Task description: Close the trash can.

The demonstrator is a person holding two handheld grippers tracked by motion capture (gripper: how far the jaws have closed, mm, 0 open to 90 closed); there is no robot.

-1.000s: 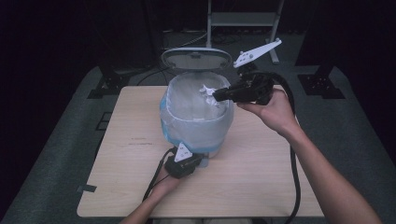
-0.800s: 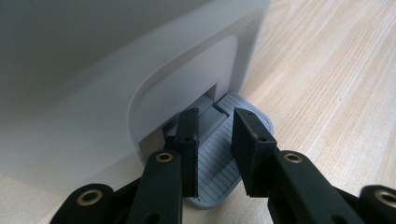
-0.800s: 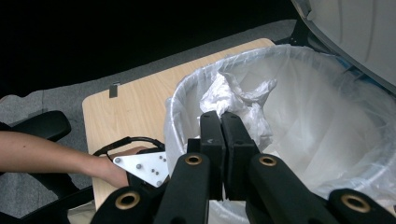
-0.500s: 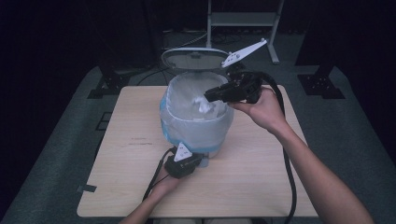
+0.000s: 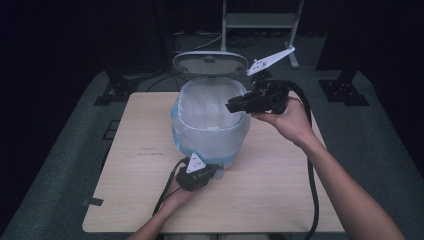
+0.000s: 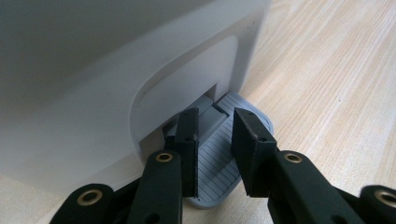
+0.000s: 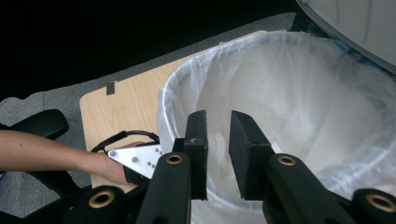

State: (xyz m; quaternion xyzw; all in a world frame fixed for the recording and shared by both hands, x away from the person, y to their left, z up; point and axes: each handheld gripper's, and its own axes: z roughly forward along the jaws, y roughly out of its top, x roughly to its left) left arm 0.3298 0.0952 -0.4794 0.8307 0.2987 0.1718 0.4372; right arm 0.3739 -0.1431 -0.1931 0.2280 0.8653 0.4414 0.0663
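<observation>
Pedal bin [image 5: 210,127] under right gripper [image 5: 235,105]; pedal [image 6: 219,158] beneath left gripper [image 6: 217,154] fingers [image 6: 252,149].

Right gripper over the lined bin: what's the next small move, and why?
Probably draw the right gripper back from the bin. Its jaws stand apart with nothing between them, above the white liner. The lid stands open while the left gripper sits at the pedal, so lifting off the pedal would likely follow.

The table [image 5: 150,150] is lit dimly from above amid black surroundings, while close bin wall [image 6: 93,70] is blurred beyond the jaws.
</observation>
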